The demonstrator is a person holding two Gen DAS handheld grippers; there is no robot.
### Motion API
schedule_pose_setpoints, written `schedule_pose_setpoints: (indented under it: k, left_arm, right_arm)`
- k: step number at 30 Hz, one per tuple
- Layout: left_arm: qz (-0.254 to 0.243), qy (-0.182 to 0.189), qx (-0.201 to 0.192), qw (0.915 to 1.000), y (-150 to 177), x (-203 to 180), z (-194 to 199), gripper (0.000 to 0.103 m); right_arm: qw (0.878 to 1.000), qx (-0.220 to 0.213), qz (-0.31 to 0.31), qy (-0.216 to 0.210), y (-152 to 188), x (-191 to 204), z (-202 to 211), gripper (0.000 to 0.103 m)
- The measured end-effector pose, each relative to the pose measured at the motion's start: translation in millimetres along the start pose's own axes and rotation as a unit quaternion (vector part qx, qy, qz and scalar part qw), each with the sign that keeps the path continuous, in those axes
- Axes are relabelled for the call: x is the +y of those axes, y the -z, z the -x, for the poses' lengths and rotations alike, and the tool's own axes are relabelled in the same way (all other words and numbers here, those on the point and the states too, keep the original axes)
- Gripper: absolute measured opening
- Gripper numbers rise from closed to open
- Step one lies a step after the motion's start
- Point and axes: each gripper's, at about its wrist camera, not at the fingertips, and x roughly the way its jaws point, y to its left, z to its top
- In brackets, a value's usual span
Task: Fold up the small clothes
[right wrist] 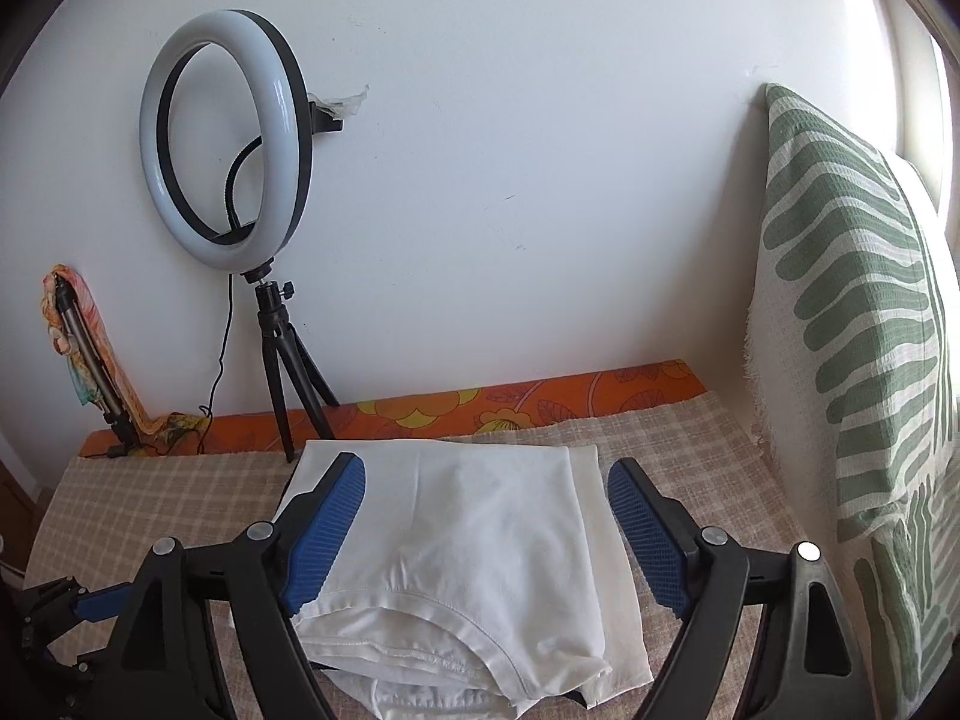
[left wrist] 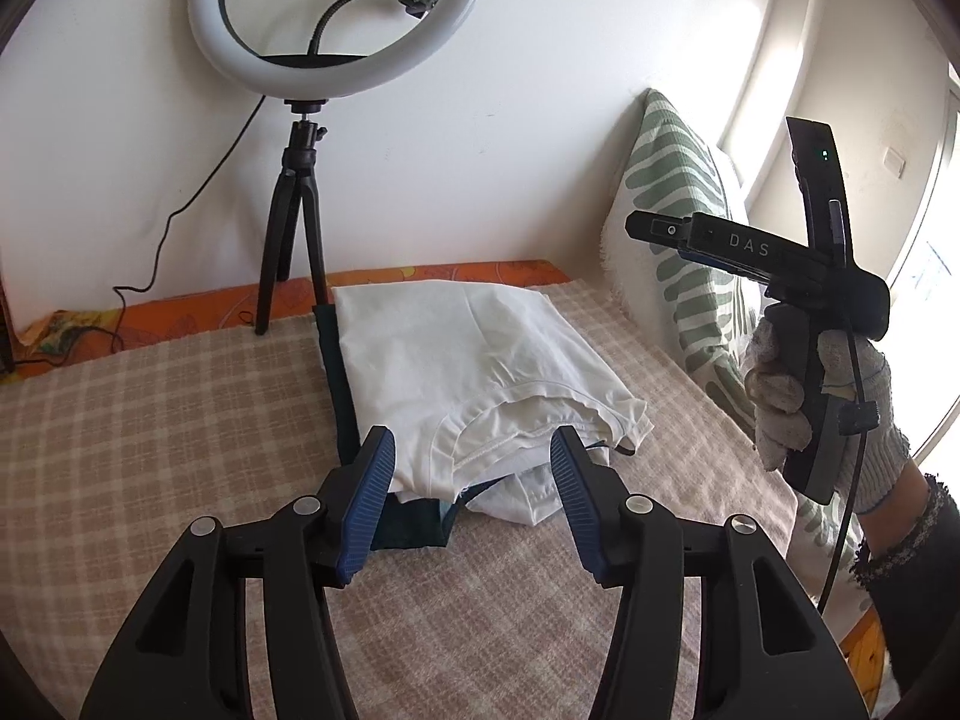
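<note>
A folded white garment (left wrist: 480,360) is laid on the checked bed cover (left wrist: 150,420). Both the left gripper (left wrist: 474,498) and right gripper (right wrist: 486,534) are held above it, jaws wide, nothing gripped.

Both wrist views above white garment (left wrist: 480,354)

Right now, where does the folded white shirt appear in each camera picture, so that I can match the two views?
Left wrist view: the folded white shirt lies at the centre, on the checked cover, just beyond the open left gripper.
Right wrist view: the folded white shirt fills the lower centre, between the fingers of the open right gripper.
Shared landmark: the ring light on its tripod, behind the shirt to the left.
</note>
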Motion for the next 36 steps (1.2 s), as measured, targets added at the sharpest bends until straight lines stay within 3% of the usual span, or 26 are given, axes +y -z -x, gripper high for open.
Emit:
schedule_pose_setpoints:
  k: [4, 7, 8, 12, 17, 27, 36]
  left_arm:
    - [-0.009, -0.007, -0.012, 0.9999, 4.7, -6.3, 22.0, 0.054]
    - [-0.019, -0.018, -0.027, 0.9993, 10.0, -10.8, 41.2, 0.070]
    - [-0.022, -0.023, -0.033, 0.9989, 11.9, -12.2, 48.0, 0.071]
    - [-0.033, -0.037, -0.044, 0.9978, 21.2, -15.2, 71.2, 0.072]
    - [-0.044, -0.056, -0.060, 0.9956, 35.9, -17.1, 98.3, 0.081]
    - [-0.066, -0.094, -0.078, 0.9903, 72.6, -13.8, 137.3, 0.082]
    - [-0.065, -0.111, -0.094, 0.9872, 100.2, -7.4, 161.4, 0.087]
  right_arm:
    - [1.000, -0.011, 0.010, 0.009, 5.7, 12.5, 26.1, 0.096]
    - [0.999, -0.028, 0.024, 0.022, 12.1, 24.5, 47.5, 0.102]
    - [0.999, -0.032, 0.028, 0.027, 14.4, 28.7, 56.0, 0.103]
    - [0.998, -0.039, 0.030, 0.026, 22.1, 43.8, 77.0, 0.103]
    - [0.998, -0.047, 0.021, 0.028, 36.5, 60.2, 98.0, 0.103]
    - [0.995, -0.066, 0.008, 0.081, 84.5, 92.6, 129.8, 0.103]
    - [0.995, -0.073, 0.002, 0.065, 120.7, 122.1, 145.4, 0.103]
